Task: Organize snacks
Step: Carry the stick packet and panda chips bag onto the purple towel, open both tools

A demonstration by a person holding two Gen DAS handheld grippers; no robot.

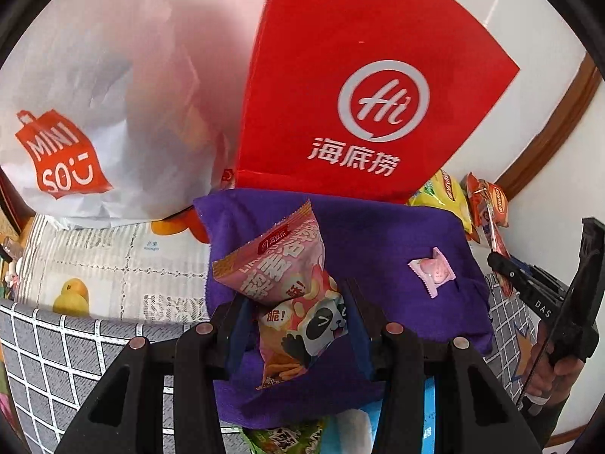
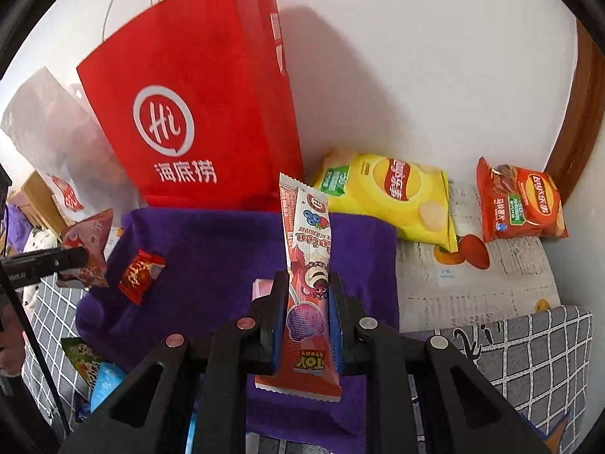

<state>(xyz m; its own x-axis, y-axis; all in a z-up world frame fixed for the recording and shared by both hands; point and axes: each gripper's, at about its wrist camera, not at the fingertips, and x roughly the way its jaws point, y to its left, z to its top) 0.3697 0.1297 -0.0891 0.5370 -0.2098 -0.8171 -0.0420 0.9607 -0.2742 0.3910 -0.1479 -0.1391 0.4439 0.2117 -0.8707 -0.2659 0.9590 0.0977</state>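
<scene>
Right wrist: right gripper (image 2: 305,297) clamps Toy Story stick pack (image 2: 307,265); red bag (image 2: 211,87) behind purple cloth (image 2: 204,249). Left gripper (image 1: 295,302) clamps panda snack pack (image 1: 291,283).

Purple cloth (image 2: 211,261) on fruit-print mat (image 2: 472,283), grid-pattern fabric (image 1: 68,359) in front

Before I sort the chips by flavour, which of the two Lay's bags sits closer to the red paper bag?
The yellow Lay's bag: it lies right beside the red paper bag; the orange-red Lay's bag sits farther right, by the wall.
</scene>
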